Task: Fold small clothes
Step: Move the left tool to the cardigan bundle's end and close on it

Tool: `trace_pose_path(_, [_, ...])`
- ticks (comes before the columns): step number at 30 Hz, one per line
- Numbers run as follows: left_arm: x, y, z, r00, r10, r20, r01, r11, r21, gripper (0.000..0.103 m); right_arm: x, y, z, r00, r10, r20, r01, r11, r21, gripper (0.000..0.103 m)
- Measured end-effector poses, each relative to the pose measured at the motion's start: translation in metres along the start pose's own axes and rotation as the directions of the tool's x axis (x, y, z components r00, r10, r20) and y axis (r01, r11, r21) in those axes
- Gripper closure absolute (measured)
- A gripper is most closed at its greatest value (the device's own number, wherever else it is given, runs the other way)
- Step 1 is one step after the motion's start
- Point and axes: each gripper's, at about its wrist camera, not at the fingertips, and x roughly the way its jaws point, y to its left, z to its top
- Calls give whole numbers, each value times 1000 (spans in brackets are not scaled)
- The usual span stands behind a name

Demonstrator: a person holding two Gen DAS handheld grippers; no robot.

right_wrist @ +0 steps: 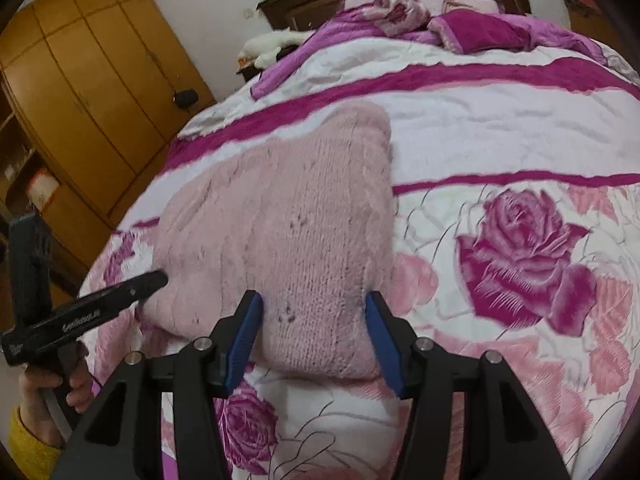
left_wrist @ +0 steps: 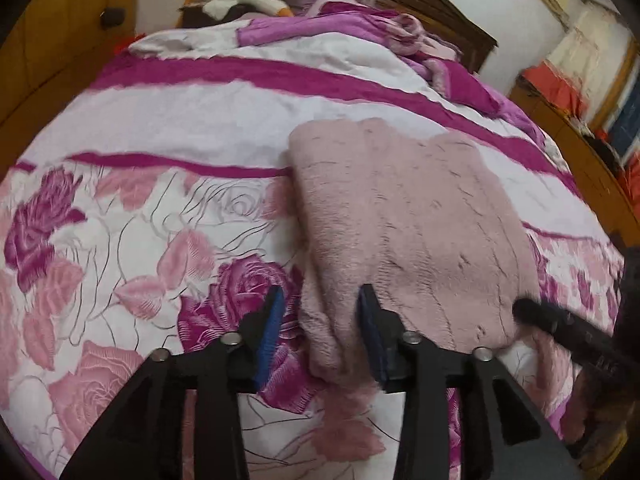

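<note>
Two hand-held grippers work over a folded pink knit garment lying on a bed's rose-patterned quilt, below its magenta stripes. Left hand-held gripper has its blue pads spread, the garment's near left corner lying between them without being pinched. Right hand-held gripper also stands spread, its pads flanking the garment's near edge; whether they touch the knit I cannot tell. A hand with a yellow sleeve holds the left tool's handle.
</note>
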Motion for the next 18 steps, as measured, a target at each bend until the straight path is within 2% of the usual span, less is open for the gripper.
trace_pose_path(2, [-2, 2, 4, 1000, -19, -10, 19, 1000, -19, 84, 4, 2, -5, 1000, -10, -24, 10, 1000, -6, 45])
trace_pose_path(5, [-10, -4, 16, 1000, -30, 0, 30, 1000, 8, 84, -2, -1, -3, 1000, 5, -23, -5, 1000, -1, 45])
trace_pose_path(9, [-16, -12, 43, 998, -49, 31, 47, 998, 44, 82, -22, -10, 14, 998, 51, 20, -52, 998, 44, 45])
trace_pose_path(15, [21, -11, 86, 994, -106, -9, 105, 994, -22, 79, -28, -18, 52, 997, 14, 76, -17, 999, 36, 45])
trace_pose_path(18, [47, -8, 98, 995, -93, -34, 91, 993, -71, 79, -16, -21, 64, 997, 10, 70, -13, 999, 50, 45])
